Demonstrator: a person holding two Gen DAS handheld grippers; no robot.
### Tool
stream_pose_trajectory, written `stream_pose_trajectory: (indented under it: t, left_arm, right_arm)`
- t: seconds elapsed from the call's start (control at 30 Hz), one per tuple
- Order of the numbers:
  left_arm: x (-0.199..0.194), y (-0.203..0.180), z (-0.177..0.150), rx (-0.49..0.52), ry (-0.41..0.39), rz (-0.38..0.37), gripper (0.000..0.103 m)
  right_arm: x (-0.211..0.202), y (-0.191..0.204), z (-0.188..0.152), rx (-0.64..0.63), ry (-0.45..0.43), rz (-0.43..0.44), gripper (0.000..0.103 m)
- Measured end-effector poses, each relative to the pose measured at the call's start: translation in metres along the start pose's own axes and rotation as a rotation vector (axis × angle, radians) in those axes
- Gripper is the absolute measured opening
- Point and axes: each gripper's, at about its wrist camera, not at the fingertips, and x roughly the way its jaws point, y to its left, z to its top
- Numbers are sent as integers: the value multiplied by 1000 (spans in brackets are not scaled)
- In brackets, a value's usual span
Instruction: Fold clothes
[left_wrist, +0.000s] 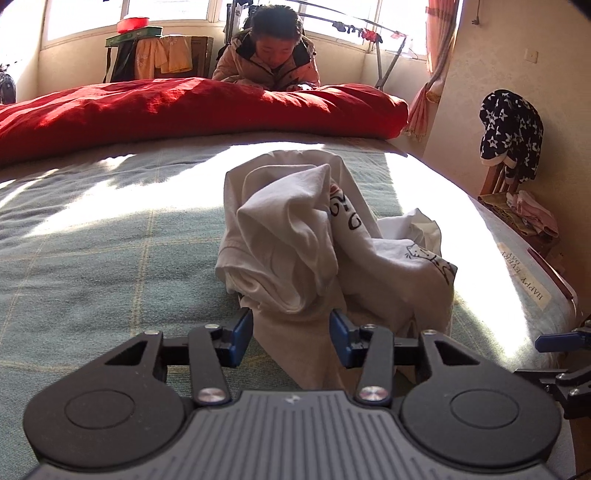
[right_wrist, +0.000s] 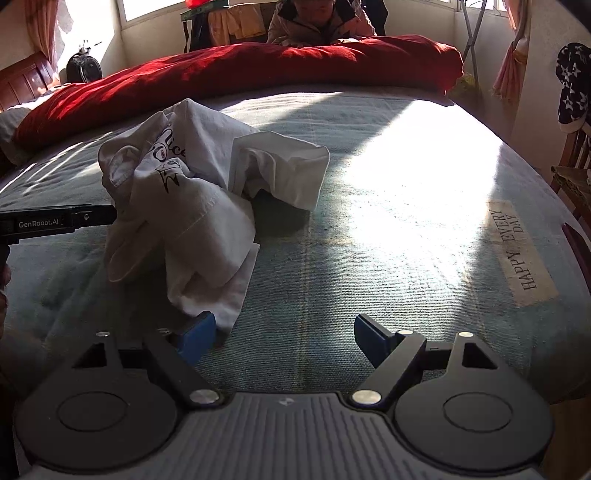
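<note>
Left gripper (left_wrist: 291, 338) astride crumpled white shirt's (left_wrist: 295, 240) near edge — bedspread (left_wrist: 110, 229) beneath

Hard window sunlight, blown-out glare on bed (right_wrist: 406, 166); edges curved, perhaps slightly soft.

Bed (right_wrist: 369, 229) bare and open to the right of the shirt (right_wrist: 177, 206), out to the label (right_wrist: 524, 254). Quilt (right_wrist: 240, 70) walls off the far side behind the shirt. Chair (left_wrist: 517, 206) crowds the bed's right edge beyond the shirt.
</note>
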Motion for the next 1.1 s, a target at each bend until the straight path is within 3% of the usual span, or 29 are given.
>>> stream_pose_trajectory:
  t: [0.27, 0.37, 0.43, 0.6, 0.73, 1.03, 1.1]
  left_arm:
    - [-7, 14, 5, -130, 2, -147, 44]
    - [-6, 17, 5, -155, 0, -156, 43]
    - [-5, 17, 5, -152, 3, -148, 35]
    - [-1, 6, 3, -65, 17, -90, 23]
    - [2, -7, -1, 30, 16, -48, 23]
    - [3, -32, -9, 249, -75, 145, 21]
    - [5, -33, -8, 271, -73, 146, 21]
  right_arm:
    - [1, 3, 0, -7, 5, 0, 85]
    - [1, 4, 0, -13, 2, 1, 85]
    - [0, 5, 0, -16, 1, 4, 85]
    - [-1, 4, 1, -15, -4, 3, 85]
    - [1, 3, 2, -13, -1, 2, 85]
    - [4, 4, 2, -15, 11, -3, 85]
    - [5, 4, 2, -16, 13, -4, 85]
